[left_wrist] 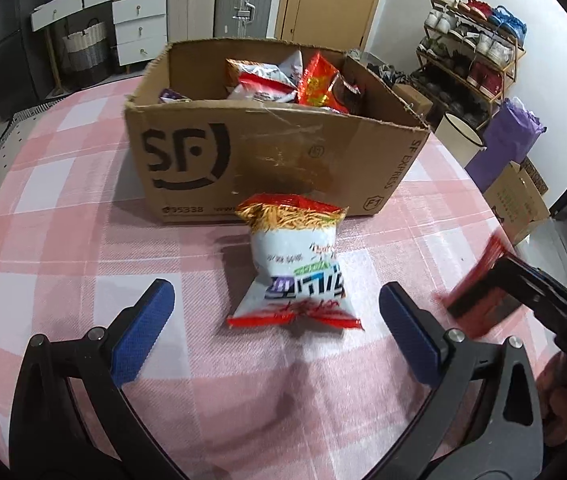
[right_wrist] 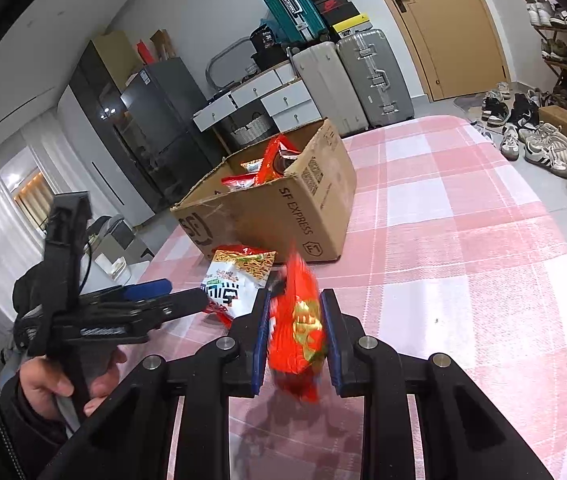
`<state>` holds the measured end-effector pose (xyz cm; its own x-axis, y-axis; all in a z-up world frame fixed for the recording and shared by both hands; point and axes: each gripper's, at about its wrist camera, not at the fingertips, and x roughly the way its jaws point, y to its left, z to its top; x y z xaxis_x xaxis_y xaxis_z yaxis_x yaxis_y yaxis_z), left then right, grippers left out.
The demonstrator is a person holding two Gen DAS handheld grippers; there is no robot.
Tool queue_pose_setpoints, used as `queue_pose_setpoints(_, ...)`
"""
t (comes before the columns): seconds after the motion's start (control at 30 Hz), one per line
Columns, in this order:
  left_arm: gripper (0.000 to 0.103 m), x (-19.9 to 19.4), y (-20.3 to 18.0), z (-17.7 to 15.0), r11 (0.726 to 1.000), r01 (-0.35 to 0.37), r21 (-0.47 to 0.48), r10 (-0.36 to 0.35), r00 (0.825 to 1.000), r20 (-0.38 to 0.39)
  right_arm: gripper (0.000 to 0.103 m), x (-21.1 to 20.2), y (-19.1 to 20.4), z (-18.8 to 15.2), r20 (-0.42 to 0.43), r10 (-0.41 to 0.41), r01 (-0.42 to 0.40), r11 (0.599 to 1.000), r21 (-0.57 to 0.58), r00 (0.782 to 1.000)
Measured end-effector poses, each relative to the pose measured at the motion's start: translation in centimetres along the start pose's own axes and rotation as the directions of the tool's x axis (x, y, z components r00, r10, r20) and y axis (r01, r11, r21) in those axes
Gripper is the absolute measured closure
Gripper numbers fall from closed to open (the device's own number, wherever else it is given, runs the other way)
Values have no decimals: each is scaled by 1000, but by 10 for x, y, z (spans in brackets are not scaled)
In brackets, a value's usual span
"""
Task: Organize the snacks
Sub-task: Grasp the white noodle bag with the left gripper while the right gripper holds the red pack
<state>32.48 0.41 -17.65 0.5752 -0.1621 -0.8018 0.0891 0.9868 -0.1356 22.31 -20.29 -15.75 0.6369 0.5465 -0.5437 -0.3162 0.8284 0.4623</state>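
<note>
A white and orange snack bag point(left_wrist: 295, 268) lies on the pink checked tablecloth in front of the open cardboard SF box point(left_wrist: 283, 160), which holds several snack packs point(left_wrist: 303, 80). My left gripper point(left_wrist: 275, 308) is open, with its blue pads on either side of the bag's near end, not touching it. My right gripper point(right_wrist: 295, 332) is shut on a red snack bag point(right_wrist: 297, 332) and holds it above the table. The red bag is blurred at the right of the left wrist view point(left_wrist: 479, 280). The box point(right_wrist: 283, 208) and the white bag point(right_wrist: 239, 276) also show in the right wrist view.
The pink checked tablecloth point(right_wrist: 463, 240) stretches to the right of the box. Suitcases point(right_wrist: 347, 76), drawers and a shoe rack point(left_wrist: 471, 52) stand beyond the table. A purple bag and a cardboard box point(left_wrist: 519, 204) sit on the floor at the right.
</note>
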Motion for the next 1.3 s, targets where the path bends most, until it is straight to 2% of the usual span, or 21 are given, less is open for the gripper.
queue_pose_setpoints(0.07,1,9,-2,3,1000,-1,6,1,1000,-6,79,-1,-1,0,1,-7,7,1000,-3,1000)
queue_pose_setpoints(0.2,1,21,0,7,1000,8,-10,-8,1000,-12,91,10,-8,-5,-55,0,0,1000,6,998)
queue_pose_setpoints(0.43,1,42,3,12,1000,13,-18,-14,999,-41,91,12,-18,-12,-80,-14,16,1000,25,997)
queue_pose_setpoints(0.77,4,63,9,19,999,35,-33,-37,998,-49,87,-5,-18,-20,-54,-29,30,999,18,998)
queue_pose_setpoints(0.87,12,64,9,21,999,41,-24,-42,998,-44,85,-9,-15,-18,-42,-20,21,1000,14,999)
queue_pose_setpoints(0.93,24,66,7,24,999,46,-19,-47,998,-47,78,-12,-12,-18,-36,-18,18,1000,2,999)
queue_pose_setpoints(1.0,32,71,6,26,998,62,-18,-63,996,-58,67,-14,-10,-19,-31,-12,12,1000,-8,999)
queue_pose_setpoints(1.07,41,75,3,29,996,87,-14,-88,994,-57,65,-15,-6,-20,-28,-7,7,1000,-18,1000)
queue_pose_setpoints(1.1,53,77,2,30,995,100,-7,-100,993,-58,63,-15,-5,-21,-29,-6,6,1000,-22,1000)
queue_pose_setpoints(1.23,61,80,-3,30,994,111,12,-111,992,-53,61,-8,0,-24,-60,-9,7,999,-38,998)
queue_pose_setpoints(1.3,62,83,-2,33,992,123,12,-122,991,-53,61,-7,0,-25,-61,-6,4,999,-39,998)
